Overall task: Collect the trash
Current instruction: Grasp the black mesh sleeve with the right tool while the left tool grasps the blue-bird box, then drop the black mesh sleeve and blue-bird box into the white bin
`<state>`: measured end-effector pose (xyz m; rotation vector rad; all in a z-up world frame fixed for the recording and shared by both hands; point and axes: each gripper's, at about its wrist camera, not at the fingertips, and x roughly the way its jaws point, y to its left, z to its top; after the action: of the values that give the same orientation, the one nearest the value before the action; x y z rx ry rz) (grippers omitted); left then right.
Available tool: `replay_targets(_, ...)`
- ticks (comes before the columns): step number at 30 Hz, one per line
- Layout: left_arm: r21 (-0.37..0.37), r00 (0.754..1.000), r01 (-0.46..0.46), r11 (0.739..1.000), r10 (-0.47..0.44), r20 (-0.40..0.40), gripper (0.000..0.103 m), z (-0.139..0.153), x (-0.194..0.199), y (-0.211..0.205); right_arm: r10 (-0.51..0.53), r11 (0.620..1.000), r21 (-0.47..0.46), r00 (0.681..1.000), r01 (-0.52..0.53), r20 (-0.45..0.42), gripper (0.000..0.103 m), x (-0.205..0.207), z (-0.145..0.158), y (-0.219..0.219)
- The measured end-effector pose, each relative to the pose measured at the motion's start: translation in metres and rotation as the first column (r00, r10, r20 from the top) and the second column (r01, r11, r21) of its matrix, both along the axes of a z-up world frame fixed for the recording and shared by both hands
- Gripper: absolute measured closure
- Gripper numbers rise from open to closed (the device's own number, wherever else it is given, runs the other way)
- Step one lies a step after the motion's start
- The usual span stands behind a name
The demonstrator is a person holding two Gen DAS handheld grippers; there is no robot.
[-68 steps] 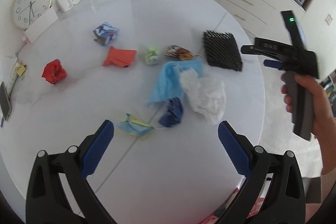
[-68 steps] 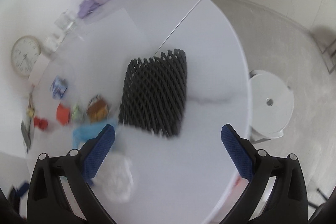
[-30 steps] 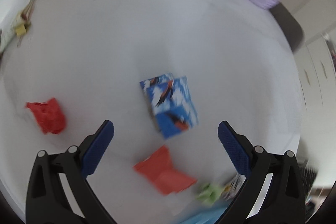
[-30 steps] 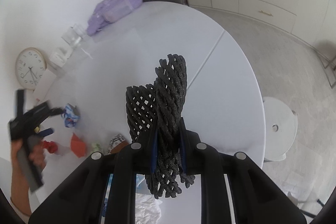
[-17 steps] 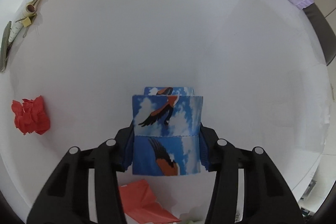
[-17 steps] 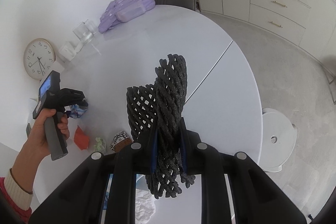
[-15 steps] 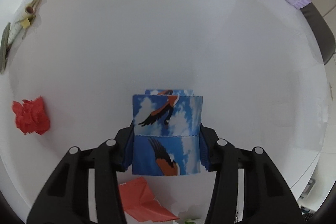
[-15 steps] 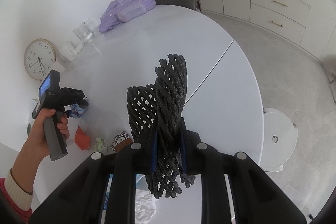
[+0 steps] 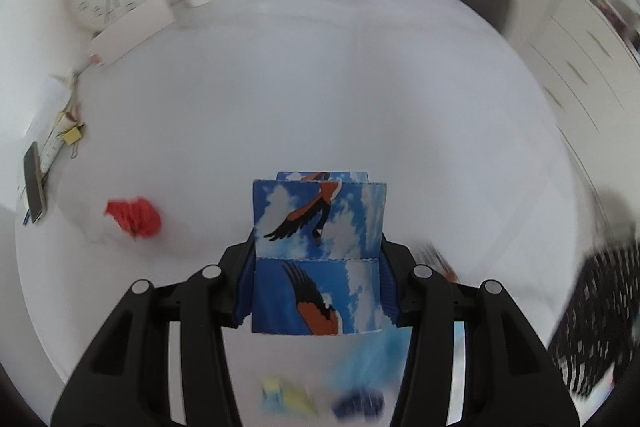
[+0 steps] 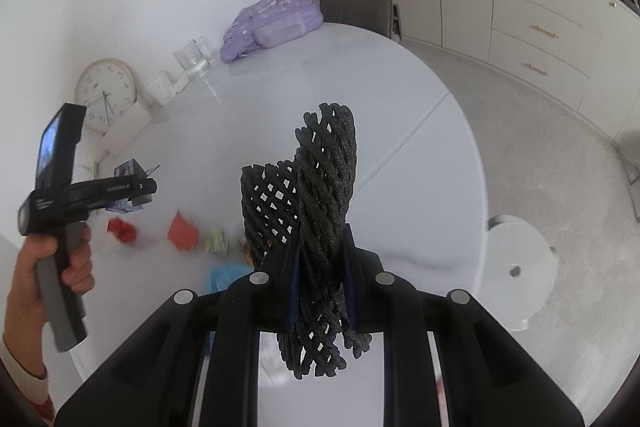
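Two grips: left gripper (image 9: 318,287) had just closed on the bird-print carton (image 9: 319,251), now lifted off table (image 9: 320,99); right gripper (image 10: 320,291) clamped black foam net (image 10: 312,211); red wad (image 9: 134,217) at nine o'clock remained

The right gripper (image 10: 320,267) clamps black foam netting (image 10: 316,211) above the white table (image 10: 400,107); a hand (image 10: 48,275) holds the left gripper (image 10: 134,187), apparently gripping a blue wrapper (image 10: 125,169).

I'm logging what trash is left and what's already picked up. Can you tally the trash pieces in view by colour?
Red: 2, a crumpled red paper and a folded red paper
Green: 1, a green wad
Light blue: 1, a blue sheet
Black: 1, foam net
Blue bird print: 1, carton
Total: 6

Blurred scraps at the left view's bottom edge aren't counted.
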<state>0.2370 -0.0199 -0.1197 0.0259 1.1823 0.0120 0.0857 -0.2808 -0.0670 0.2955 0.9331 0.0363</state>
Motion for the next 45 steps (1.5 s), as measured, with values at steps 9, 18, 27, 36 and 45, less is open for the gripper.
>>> replay_targets(9, -0.073, 0.944, 0.325, 0.943, -0.328, -0.032, 0.055, 0.013, -0.135, -0.085, -0.049, 0.997, -0.055, 0.999, 0.048, -0.022, 0.083, -0.124, -0.005, -0.03)
replay_targets(18, -0.1, 0.841, 0.526, 0.845, -0.534, -0.086, 0.055, -0.013, -0.233, -0.155, -0.088, 0.995, -0.055, 0.988, 0.082, -0.124, 0.083, -0.214, -0.049, -0.056)
replay_targets(27, -0.057, 0.807, 0.572, 0.818, -0.574, -0.138, 0.055, -0.027, -0.276, -0.183, -0.05, 0.999, -0.03, 0.964, 0.044, -0.261, 0.084, -0.24, -0.128, -0.072)
replay_targets(36, -0.02, 0.796, 0.59, 0.807, -0.586, -0.154, 0.055, -0.032, -0.289, -0.191, -0.028, 1.0, -0.007, 0.937, 0.028, -0.349, 0.041, -0.23, -0.196, -0.068)
replay_targets(45, -0.01, 0.771, 0.622, 0.783, -0.615, -0.165, 0.055, -0.034, -0.293, -0.203, -0.153, 0.988, -0.035, 0.93, 0.15, -0.334, 0.003, -0.238, -0.173, -0.091)
